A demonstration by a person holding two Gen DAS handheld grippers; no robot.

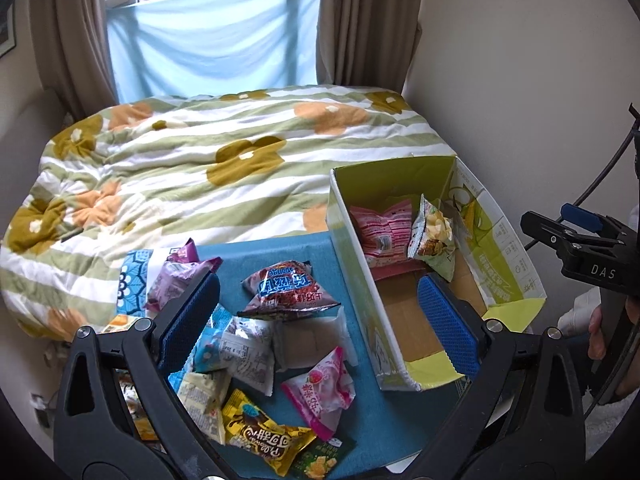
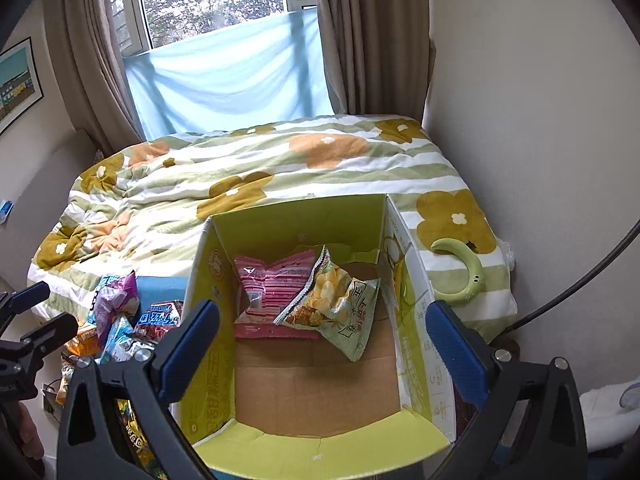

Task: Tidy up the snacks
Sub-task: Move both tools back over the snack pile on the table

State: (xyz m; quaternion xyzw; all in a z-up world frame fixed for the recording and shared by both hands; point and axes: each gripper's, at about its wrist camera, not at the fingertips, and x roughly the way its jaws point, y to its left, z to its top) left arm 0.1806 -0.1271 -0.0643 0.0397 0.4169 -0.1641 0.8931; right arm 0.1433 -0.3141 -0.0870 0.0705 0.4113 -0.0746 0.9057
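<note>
Sitting in the box [image 2: 320, 392]: pink packet [image 2: 272, 296] and green corn packet [image 2: 340, 304], rest piled on the blue mat [image 1: 360, 412]. Your right gripper [image 2: 320, 344] and left gripper [image 1: 320, 312] are both spread, empty. Risk: clipping the box wall on your next reach

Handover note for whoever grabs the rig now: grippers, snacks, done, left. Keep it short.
Left hand-held gripper: open, empty, over the blue mat by the snack pile.
Right hand-held gripper: open, empty, above the cardboard box.
Done: two packets in the box, at its far end: pink striped packet and green corn packet.
Left: loose packets on the mat, among them the red-and-blue sponge packet, pink strawberry packet, yellow chocolate packet, purple packet and several white and blue ones. Move them into the box.
</note>
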